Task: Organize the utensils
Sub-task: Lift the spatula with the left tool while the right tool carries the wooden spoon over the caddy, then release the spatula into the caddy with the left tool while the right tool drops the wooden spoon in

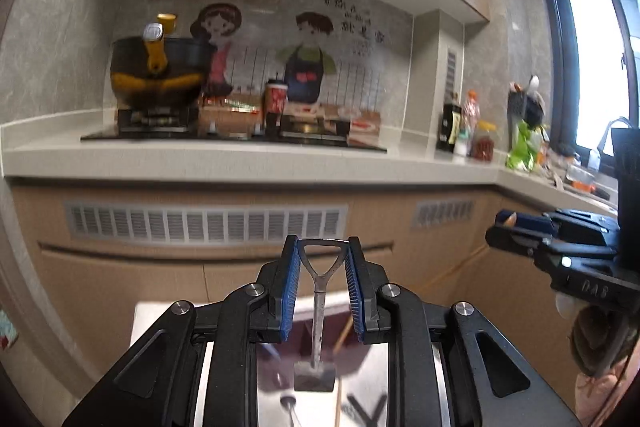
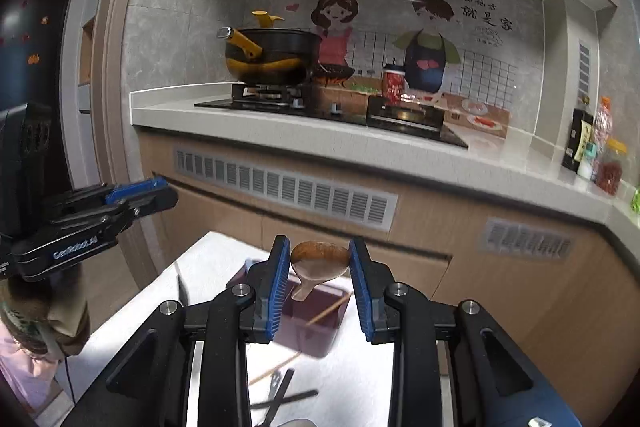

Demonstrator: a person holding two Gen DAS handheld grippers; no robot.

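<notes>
My left gripper (image 1: 322, 247) is shut on the triangular handle end of a small metal shovel-shaped spoon (image 1: 320, 291), which hangs down over the white table (image 1: 160, 311). My right gripper (image 2: 319, 255) is shut on the bowl of a wooden spoon (image 2: 318, 259), held above a dark purple box (image 2: 316, 323) with a chopstick (image 2: 328, 311) lying in it. Loose chopsticks and dark utensils (image 2: 280, 391) lie on the table (image 2: 200, 267) below. The right gripper shows at the right of the left wrist view (image 1: 516, 231); the left one shows at the left of the right wrist view (image 2: 152, 195).
A kitchen counter (image 1: 240, 159) runs ahead with a gas hob, a black and yellow pot (image 1: 160, 75) and a red cup (image 1: 275, 99). Bottles and jars (image 1: 468, 131) stand at the counter's right corner. Cabinet fronts with vent grilles (image 2: 288, 187) are below.
</notes>
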